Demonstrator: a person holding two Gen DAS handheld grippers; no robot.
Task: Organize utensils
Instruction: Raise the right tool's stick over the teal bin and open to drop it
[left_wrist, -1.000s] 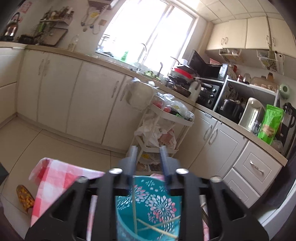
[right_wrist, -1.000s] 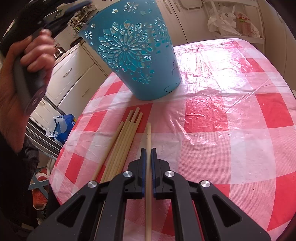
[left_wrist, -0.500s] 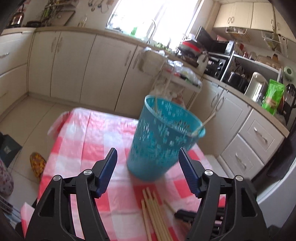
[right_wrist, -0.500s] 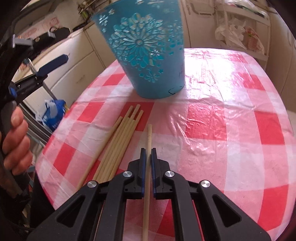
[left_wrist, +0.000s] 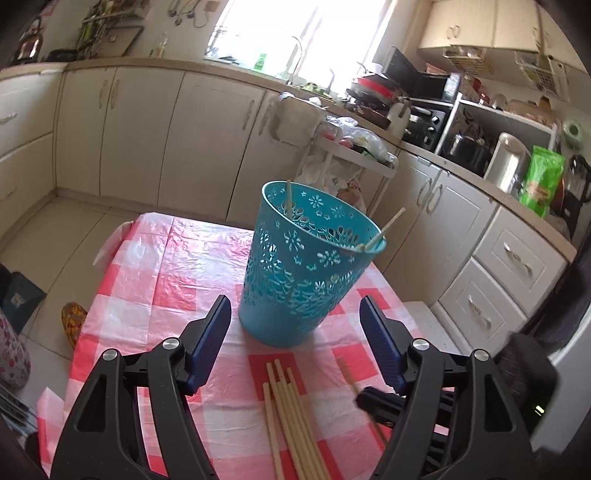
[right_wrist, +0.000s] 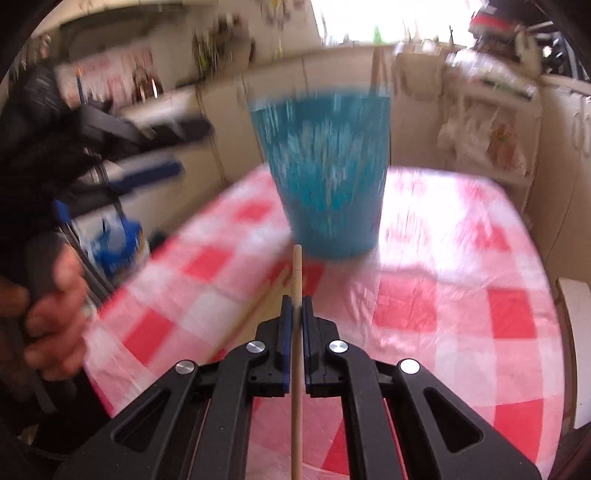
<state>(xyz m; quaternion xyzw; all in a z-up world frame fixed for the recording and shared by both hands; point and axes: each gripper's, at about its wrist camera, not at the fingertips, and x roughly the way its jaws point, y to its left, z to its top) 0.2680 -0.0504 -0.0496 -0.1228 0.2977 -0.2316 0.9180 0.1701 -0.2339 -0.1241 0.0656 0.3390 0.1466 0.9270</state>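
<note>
Your right gripper (right_wrist: 294, 317) is clamped on one wooden chopstick (right_wrist: 296, 373); your left gripper's (left_wrist: 295, 347) jaws are opening with nothing between them. The other chopsticks (left_wrist: 293, 417) lie on the checked tablecloth (left_wrist: 155, 280) near the blue basket (left_wrist: 306, 269). No writing is legible.

This is a kitchen with cream cupboards (left_wrist: 155, 125) all along the walls and pale tiles on the floor (left_wrist: 55, 221). A big window (left_wrist: 303, 33) over the sink lets in lots of bright light. A white cart (left_wrist: 354, 162) full of bags stands by the cupboards, and a shiny thing on the counter (left_wrist: 508, 162) may be a kettle.
</note>
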